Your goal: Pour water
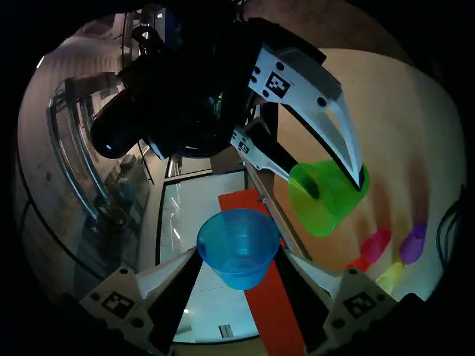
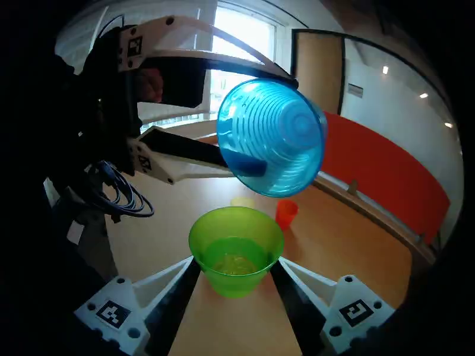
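Over the wooden bench [image 2: 356, 249], the left gripper [image 1: 238, 254] clamps the blue cup [image 2: 270, 139], tipped just above the green cup [image 2: 236, 255]. The right gripper [image 2: 237, 262] grasps the green cup upright, with water inside.

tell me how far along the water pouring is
Done: the translucent green plastic cup, clamped in the right gripper, already holds some liquid. In hand: the left gripper holds the translucent blue plastic cup tipped on its side above the green one; no stream is visible. Left, probably: right the blue cup and set both down on the wooden table.
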A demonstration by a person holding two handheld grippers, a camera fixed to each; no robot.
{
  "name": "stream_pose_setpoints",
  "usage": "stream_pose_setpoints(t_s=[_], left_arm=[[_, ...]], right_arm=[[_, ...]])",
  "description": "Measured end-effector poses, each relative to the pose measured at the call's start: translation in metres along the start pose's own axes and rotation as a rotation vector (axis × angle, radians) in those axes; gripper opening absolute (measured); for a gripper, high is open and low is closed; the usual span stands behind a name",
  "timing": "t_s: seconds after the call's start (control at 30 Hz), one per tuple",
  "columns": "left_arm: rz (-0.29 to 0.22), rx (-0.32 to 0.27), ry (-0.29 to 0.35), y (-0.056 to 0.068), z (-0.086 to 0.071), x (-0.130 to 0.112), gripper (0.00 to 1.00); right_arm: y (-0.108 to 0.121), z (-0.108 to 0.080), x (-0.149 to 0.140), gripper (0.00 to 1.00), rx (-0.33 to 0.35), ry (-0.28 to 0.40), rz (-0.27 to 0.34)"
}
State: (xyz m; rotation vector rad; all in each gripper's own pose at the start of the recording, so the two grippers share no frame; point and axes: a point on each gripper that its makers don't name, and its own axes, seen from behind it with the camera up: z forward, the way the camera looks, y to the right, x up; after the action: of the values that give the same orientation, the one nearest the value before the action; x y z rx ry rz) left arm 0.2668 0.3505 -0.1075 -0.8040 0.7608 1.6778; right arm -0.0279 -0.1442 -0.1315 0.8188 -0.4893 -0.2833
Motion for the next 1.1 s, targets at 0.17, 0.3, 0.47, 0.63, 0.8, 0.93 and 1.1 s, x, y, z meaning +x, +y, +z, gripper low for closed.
stream_pose_setpoints(t_s=[0.17,0.3,0.47,0.63,0.8,0.93,1.1], left_arm=[[-0.007,0.001,-0.003,-0.001,-0.001,-0.001,0.85],[-0.016,-0.002,-0.004,0.000,-0.001,-0.001,0.85],[-0.041,-0.005,-0.011,0.001,0.001,-0.004,0.85],[-0.051,-0.001,-0.014,0.000,0.002,-0.006,0.85],[-0.077,0.001,-0.017,0.000,0.003,-0.007,0.85],[-0.119,0.004,-0.025,-0.001,0.004,-0.009,0.85],[-0.173,0.005,-0.042,-0.002,0.003,-0.015,0.85]], right_arm=[[0.000,-0.001,-0.001,0.84,-0.001,0.000,0.000],[0.000,-0.001,0.000,0.85,-0.003,0.001,0.001],[0.000,-0.002,0.000,0.84,-0.004,0.002,0.002],[0.000,-0.002,0.001,0.85,-0.005,0.003,0.002],[0.000,-0.003,0.004,0.85,-0.006,0.006,0.001],[0.000,-0.003,0.004,0.84,-0.007,0.008,-0.001],[0.000,-0.004,0.004,0.85,-0.009,0.010,0.000]])
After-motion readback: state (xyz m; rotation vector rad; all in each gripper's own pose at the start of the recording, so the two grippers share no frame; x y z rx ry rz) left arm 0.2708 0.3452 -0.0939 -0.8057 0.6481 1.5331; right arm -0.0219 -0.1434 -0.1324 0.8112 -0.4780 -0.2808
